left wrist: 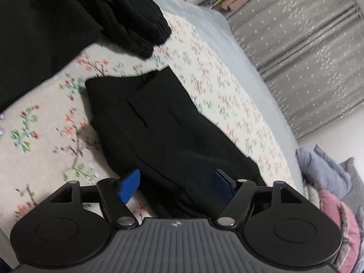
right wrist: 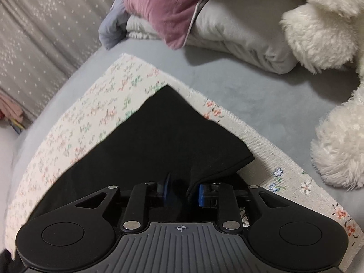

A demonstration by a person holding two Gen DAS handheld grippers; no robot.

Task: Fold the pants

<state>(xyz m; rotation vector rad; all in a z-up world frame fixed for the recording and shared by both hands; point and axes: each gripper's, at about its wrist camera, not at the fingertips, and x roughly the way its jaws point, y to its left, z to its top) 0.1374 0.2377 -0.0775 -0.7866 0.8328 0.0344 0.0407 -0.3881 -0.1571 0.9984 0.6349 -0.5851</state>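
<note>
Black pants lie folded on a floral cloth spread over the bed. My left gripper hangs just above their near end, open wide, with its blue pads clear of the fabric. In the right wrist view the same pants come to a corner near the cloth's edge. My right gripper stands partly open at their near edge. A raised fold of the black fabric sits between its pads, close to the right pad, and is not squeezed.
Another black garment with an elastic cuff lies at the upper left. A pink pillow, a grey folded blanket and a white plush toy crowd the bed's head. A grey curtain hangs past the blue sheet.
</note>
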